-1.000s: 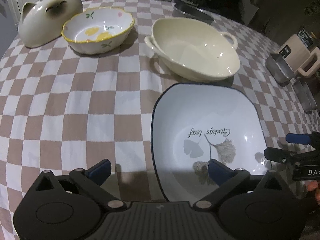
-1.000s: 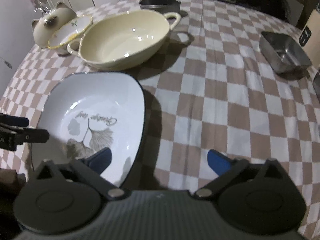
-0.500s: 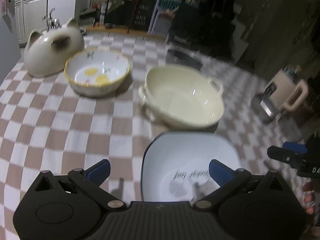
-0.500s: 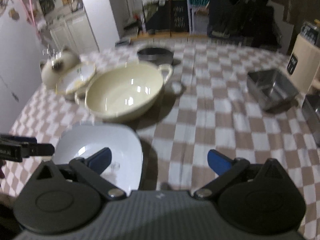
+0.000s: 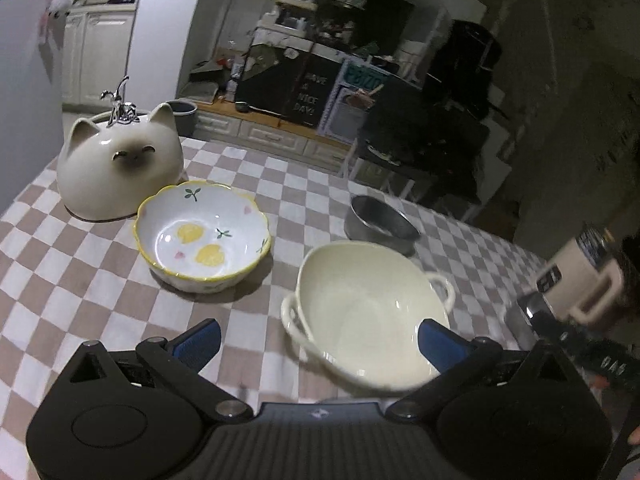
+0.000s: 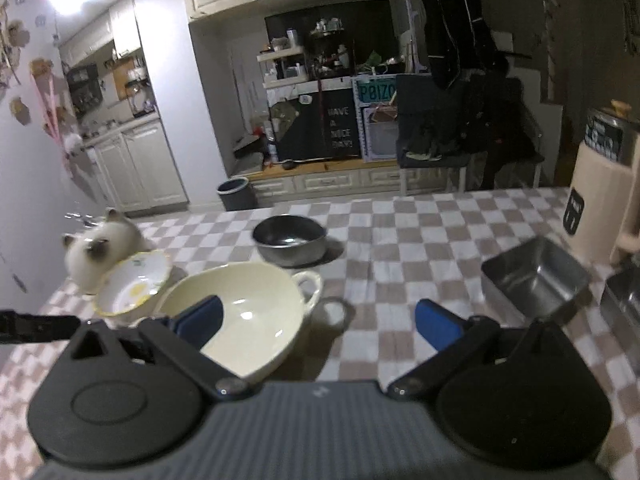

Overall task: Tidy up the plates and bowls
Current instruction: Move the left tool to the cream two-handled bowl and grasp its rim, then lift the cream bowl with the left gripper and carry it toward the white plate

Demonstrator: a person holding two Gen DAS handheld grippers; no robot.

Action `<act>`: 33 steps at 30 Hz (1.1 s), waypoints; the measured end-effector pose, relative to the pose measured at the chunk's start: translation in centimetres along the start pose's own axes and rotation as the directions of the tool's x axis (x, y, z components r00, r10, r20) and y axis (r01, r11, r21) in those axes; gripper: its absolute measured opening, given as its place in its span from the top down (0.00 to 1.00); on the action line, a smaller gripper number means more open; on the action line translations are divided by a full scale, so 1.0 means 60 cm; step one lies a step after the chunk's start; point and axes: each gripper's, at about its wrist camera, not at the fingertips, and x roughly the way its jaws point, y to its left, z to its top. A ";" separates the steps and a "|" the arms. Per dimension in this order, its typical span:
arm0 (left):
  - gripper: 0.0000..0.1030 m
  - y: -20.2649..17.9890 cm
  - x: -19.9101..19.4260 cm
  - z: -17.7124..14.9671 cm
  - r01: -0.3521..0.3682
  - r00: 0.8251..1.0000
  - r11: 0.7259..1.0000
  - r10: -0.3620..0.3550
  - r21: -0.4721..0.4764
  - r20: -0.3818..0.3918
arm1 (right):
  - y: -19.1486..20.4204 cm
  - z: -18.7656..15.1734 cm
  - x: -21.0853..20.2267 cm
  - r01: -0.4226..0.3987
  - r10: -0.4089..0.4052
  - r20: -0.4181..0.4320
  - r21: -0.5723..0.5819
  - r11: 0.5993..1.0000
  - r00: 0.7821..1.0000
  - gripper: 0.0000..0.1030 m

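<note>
A cream two-handled bowl (image 5: 368, 312) (image 6: 244, 312) sits on the checked tablecloth just ahead of both grippers. Left of it stands a white bowl with a yellow scalloped rim and lemon prints (image 5: 202, 236) (image 6: 134, 288). Behind that lies a cat-shaped ceramic dome (image 5: 120, 164) (image 6: 98, 250). A dark metal bowl (image 5: 378, 224) (image 6: 290, 238) stands further back. My left gripper (image 5: 318, 338) hangs open above the table with nothing between its fingers. My right gripper (image 6: 318, 320) is open and empty too. The white square leaf plate is out of view.
A square steel container (image 6: 534, 278) sits at the right, with a beige jug (image 6: 600, 196) (image 5: 576, 284) behind it. The tip of the other gripper (image 6: 38, 326) shows at the left edge. A kitchen with cabinets and a dark chair (image 6: 460, 136) lies beyond the table.
Both grippers have risen and tilted up, away from the white square leaf plate, which has dropped out of view. The room behind the table now shows. Both stay open.
</note>
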 end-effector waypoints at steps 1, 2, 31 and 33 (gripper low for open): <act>0.00 0.001 0.009 0.006 -0.008 1.000 1.000 0.008 -0.016 -0.001 | -0.002 0.005 0.012 -0.005 0.005 -0.003 -0.001 1.000 1.000 0.00; 0.00 0.001 0.018 0.014 -0.014 1.000 0.999 0.014 -0.032 -0.003 | -0.006 0.011 0.026 -0.019 0.019 -0.004 0.005 1.000 1.000 0.00; 0.78 0.057 0.170 -0.002 -0.001 0.970 0.948 -0.076 -0.318 -0.232 | -0.053 0.016 0.232 -0.182 0.252 -0.191 0.321 0.929 0.949 0.89; 0.78 0.060 0.172 0.000 0.002 0.971 0.944 -0.082 -0.330 -0.226 | -0.046 0.020 0.226 -0.165 0.229 -0.203 0.289 0.943 0.952 0.89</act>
